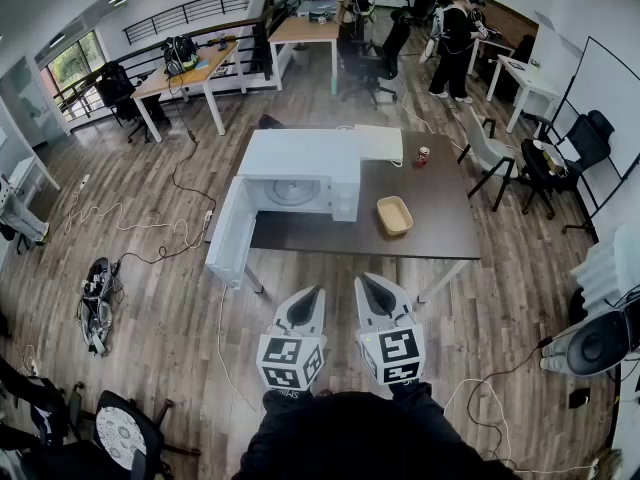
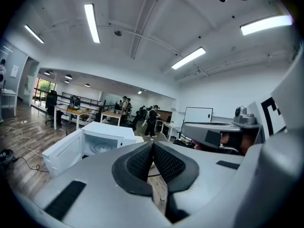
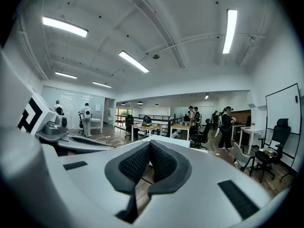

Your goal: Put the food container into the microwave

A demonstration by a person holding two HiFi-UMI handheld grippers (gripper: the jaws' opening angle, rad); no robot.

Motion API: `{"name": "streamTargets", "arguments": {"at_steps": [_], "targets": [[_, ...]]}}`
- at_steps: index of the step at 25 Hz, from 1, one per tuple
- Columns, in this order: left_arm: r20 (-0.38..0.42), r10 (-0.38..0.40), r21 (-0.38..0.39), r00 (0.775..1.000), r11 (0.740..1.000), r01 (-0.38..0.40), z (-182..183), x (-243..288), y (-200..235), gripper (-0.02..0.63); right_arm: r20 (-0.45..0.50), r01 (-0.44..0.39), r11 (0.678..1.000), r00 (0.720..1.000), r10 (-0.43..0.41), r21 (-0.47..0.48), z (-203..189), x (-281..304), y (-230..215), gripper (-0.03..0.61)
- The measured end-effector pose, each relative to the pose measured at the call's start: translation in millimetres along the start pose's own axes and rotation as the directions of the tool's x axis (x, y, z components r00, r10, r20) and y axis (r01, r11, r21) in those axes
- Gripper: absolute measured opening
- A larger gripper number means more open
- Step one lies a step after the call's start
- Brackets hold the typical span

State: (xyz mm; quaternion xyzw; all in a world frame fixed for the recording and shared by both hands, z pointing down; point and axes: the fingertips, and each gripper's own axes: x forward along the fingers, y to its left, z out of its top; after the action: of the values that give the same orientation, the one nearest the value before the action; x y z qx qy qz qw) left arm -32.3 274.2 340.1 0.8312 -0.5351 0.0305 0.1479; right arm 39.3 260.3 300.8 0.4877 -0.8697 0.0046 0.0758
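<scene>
A tan food container point(image 1: 394, 215) sits on the dark table point(image 1: 440, 230), to the right of the white microwave point(image 1: 300, 173). The microwave's door point(image 1: 230, 233) hangs open toward the left, and the glass turntable shows inside. Both grippers are held up in front of the person, well short of the table's near edge. My left gripper point(image 1: 315, 294) point(image 2: 153, 145) is shut with nothing between its pads. My right gripper point(image 1: 365, 281) point(image 3: 150, 144) is likewise shut and empty. The left gripper view shows the open microwave point(image 2: 102, 141); the container is hidden there.
A red can point(image 1: 422, 155) and a white box point(image 1: 378, 142) stand at the table's far edge. Cables point(image 1: 150, 230) trail over the wooden floor at left. Chairs point(image 1: 487, 152) stand to the right, a black office chair point(image 1: 125, 430) near left. People stand at far desks point(image 1: 305, 30).
</scene>
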Motion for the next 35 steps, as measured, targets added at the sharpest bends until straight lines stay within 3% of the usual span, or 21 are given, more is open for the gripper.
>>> {"name": "streamTargets", "arguments": {"at_steps": [13,21,35], "targets": [[-0.023,-0.029,-0.007,0.999,1.0,0.028,-8.2,16.0,21.3,0.034,0.001,-0.039,0.999,0.999,0.039,0.031,-11.9,27.5,8.6,0.024],[-0.046,-0.002,-0.032,0.999,0.999,0.0,-23.2,12.3,44.6,0.034,-0.07,-0.008,0.999,0.997,0.012,0.052,-33.3,37.5,13.4,0.023],[-0.151,-0.032,-0.09,0.988,0.996,0.019,-73.6,6.7,73.7,0.034,-0.194,0.001,0.996,0.981,0.016,0.088,-87.0,50.7,45.7,0.025]]}}
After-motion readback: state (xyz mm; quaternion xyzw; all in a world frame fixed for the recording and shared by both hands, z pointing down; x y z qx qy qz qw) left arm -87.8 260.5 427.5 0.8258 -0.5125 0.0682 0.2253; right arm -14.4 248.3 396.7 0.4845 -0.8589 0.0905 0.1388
